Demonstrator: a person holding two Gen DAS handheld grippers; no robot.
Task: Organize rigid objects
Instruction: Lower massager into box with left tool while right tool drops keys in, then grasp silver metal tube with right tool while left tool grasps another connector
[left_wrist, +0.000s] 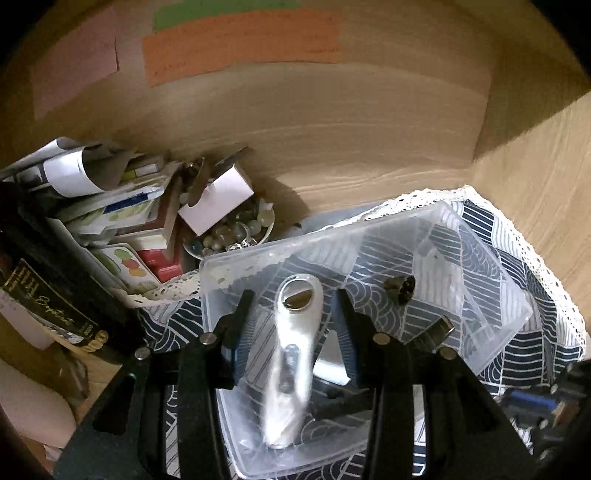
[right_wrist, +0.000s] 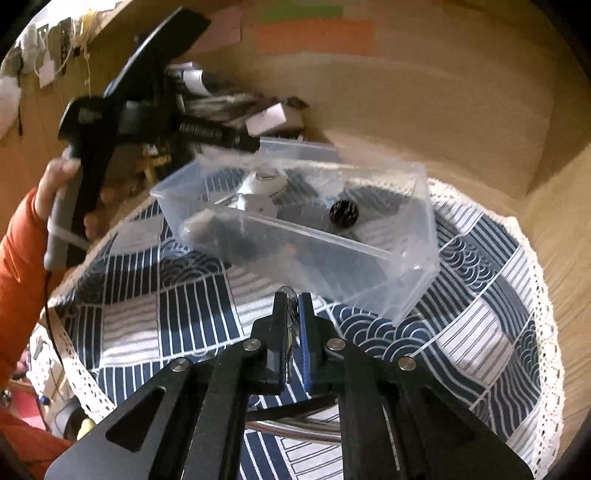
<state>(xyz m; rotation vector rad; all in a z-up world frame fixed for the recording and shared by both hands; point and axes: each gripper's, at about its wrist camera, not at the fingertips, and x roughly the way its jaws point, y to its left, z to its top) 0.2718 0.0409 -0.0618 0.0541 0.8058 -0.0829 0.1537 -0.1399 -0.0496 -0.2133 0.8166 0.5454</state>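
A clear plastic box (left_wrist: 491, 295) sits on the blue-and-white patterned cloth (right_wrist: 166, 295). A white handheld tool with a round metal end (left_wrist: 291, 350) lies in the box, between the fingers of my open left gripper (left_wrist: 291, 306), which hovers over it. A small dark ribbed piece (left_wrist: 400, 290) and a dark metal piece (left_wrist: 437, 328) also lie in the box. In the right wrist view the box (right_wrist: 406, 291) shows with the white tool (right_wrist: 262, 188) and the ribbed piece (right_wrist: 343, 212) inside. My right gripper (right_wrist: 293, 299) is shut on a thin metal ring-like object (right_wrist: 290, 295), just in front of the box.
A pile of books and papers (left_wrist: 110, 206) and a bowl of beads (left_wrist: 236, 232) stand at the back left against the wooden wall. A wooden side wall (left_wrist: 535, 184) rises on the right. The cloth has a lace edge (right_wrist: 546, 332).
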